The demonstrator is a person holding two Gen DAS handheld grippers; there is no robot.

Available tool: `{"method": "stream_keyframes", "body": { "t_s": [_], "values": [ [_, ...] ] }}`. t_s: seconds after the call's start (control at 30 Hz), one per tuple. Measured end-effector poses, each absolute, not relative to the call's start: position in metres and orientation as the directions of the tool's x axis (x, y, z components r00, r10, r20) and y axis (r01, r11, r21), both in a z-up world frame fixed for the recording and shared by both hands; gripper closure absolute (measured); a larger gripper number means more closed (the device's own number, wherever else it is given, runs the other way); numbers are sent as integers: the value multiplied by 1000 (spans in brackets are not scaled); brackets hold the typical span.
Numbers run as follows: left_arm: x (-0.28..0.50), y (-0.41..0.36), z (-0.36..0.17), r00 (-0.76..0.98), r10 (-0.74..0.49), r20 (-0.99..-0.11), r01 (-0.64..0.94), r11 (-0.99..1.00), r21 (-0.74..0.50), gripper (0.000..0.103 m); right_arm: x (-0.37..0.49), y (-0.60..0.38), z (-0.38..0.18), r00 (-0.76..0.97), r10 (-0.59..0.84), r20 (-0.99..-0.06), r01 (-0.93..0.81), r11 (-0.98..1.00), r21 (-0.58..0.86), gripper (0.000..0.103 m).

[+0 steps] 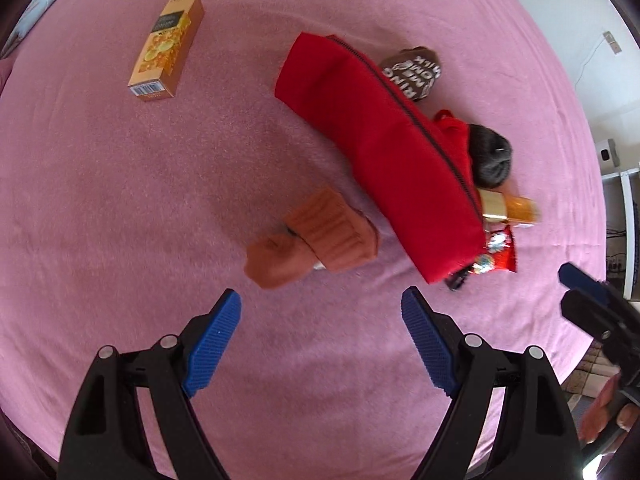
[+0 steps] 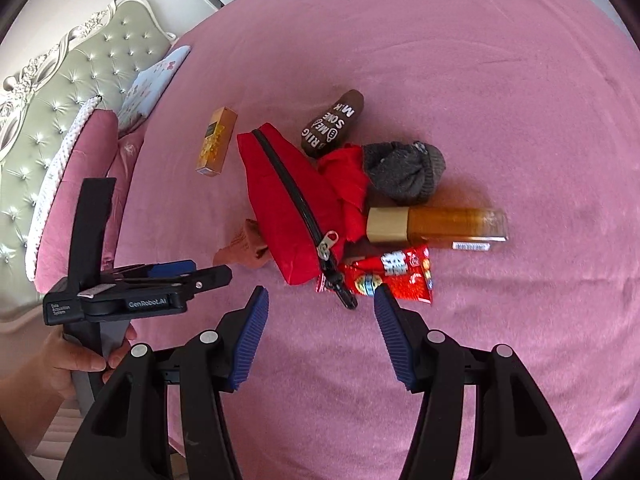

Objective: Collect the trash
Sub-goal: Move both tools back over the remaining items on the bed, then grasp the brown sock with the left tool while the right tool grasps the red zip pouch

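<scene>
- Below my left wrist camera, my left gripper hangs released and empty over the pink bed; the red snack wrapper lies up and to the right, beyond the red pouch.
- Just ahead in my right wrist view, the red snack wrapper lies by my right fingertip, long axis crosswise; my right gripper, released and empty, is nearer.

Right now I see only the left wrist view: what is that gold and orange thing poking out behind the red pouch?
Observer: A clear bottle of amber liquid, gold cap, lying on its side.
Operator: And the shiny red bit below it?
Observer: A red snack packet, lying flat by the pouch's zipper end.
Operator: Is the other hand-held gripper holding anything?
Observer: No, the right hand-held gripper is open and empty.
</scene>
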State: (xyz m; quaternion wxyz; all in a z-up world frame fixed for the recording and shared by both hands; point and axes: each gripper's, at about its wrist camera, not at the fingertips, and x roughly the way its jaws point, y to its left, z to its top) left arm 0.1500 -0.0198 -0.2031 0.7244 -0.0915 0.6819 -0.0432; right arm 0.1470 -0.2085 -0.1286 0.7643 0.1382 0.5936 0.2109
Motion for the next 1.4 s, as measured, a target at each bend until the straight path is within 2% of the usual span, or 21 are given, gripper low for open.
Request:
{"method": "stream_keyframes", "body": {
  "t_s": [0.27, 0.4, 0.53, 0.67, 0.97, 1.0, 1.03, 1.07, 1.13, 1.4],
  "values": [
    [174, -25, -241, 2, -190, -982, -5, 982, -190, 22, 192, -181, -139, 179, 497, -849, -214, 862, 460, 48],
    [178, -24, -256, -14, -197, -980, -14, 980, -196, 35, 214, -162, -143, 167, 491, -855, -250, 860, 445, 48],
    [178, -17, -255, 3, -220, -975, -36, 975, -220, 60, 231, -139, -149, 142, 480, -865, -292, 856, 427, 47],
    [177, 1, -253, 11, -293, -956, -96, 952, -292, 69, 240, -121, -158, 117, 457, -882, -328, 856, 400, 47],
    [167, 41, -241, 54, -379, -924, -170, 908, -382, 71, 244, -106, -182, 67, 406, -912, -336, 869, 362, 47],
    [165, 44, -240, 61, -387, -920, -184, 901, -392, 71, 244, -105, -184, 60, 397, -916, -337, 872, 356, 56],
    [162, 48, -239, 67, -390, -918, -191, 898, -396, 71, 243, -103, -187, 43, 395, -918, -338, 870, 359, 71],
    [163, 59, -237, 70, -392, -917, -195, 897, -398, 71, 242, -102, -189, 26, 401, -916, -335, 866, 370, 78],
    [159, 67, -236, 76, -392, -917, -206, 894, -399, 71, 238, -103, -188, 26, 413, -910, -330, 863, 382, 98],
    [142, 67, -211, 108, -403, -909, -226, 880, -417, 71, 201, -124, -141, 140, 500, -855, -288, 846, 448, 99]
  ]
}}
